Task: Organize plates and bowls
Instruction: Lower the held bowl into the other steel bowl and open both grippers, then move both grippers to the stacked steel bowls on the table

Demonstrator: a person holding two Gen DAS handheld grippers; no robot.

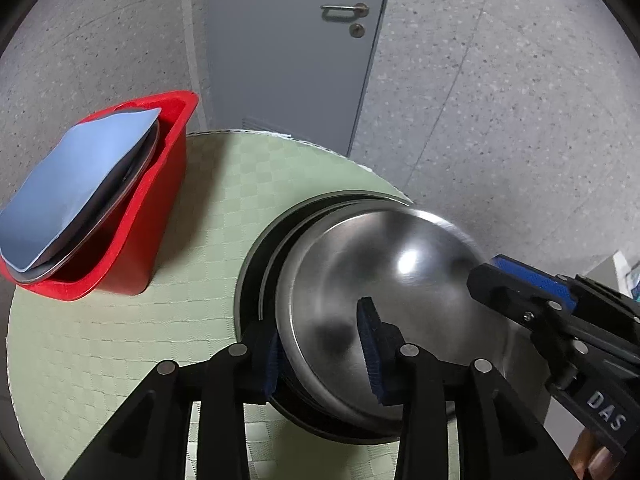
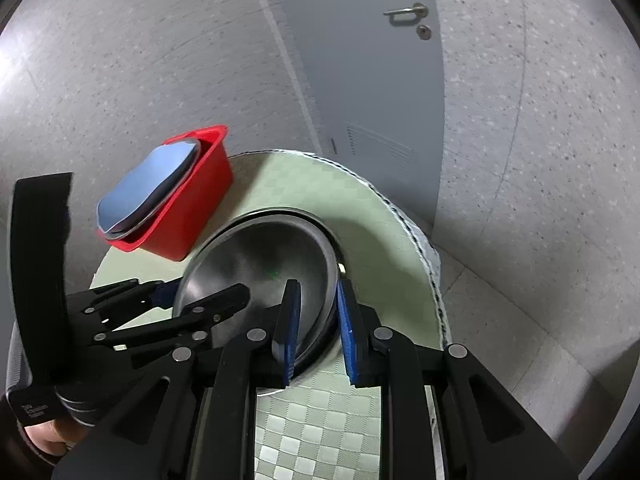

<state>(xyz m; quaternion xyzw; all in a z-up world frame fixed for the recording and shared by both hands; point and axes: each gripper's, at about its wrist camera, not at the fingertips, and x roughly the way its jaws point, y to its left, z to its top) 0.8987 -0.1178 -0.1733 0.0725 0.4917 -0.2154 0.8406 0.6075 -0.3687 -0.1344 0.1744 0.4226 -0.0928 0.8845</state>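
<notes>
On the round desk (image 1: 168, 216) covered in a pale green checked cloth, a shiny steel bowl (image 1: 384, 280) sits tilted inside a larger, darker steel dish (image 1: 250, 264), and both sets of tongs straddle its rim from opposite sides. The left tongs (image 1: 320, 354) have one blue-padded finger inside the bowl and the other outside the near rim; the gap looks only partly closed, so whether they truly pinch the metal I cannot tell. The right tongs (image 2: 318, 330) likewise bracket the rim, one pad inside and one outside, standing a little apart from the steel — spread, not yet clamped, as far as the blurred edge allows. At the far left of the desk stands a red plastic tub (image 1: 160, 200), in which flat steel plates (image 1: 132, 176) lean with a light blue cloth (image 1: 76, 184) draped over them. The step in hand seems to be lifting the bowl out of the dish beneath it — presumably to sort it apart from the plates. The next move calls for both tongs to close firmly on the thin rim and rise together and level, since polished steel slips easily and the lower dish may drag along.
</notes>
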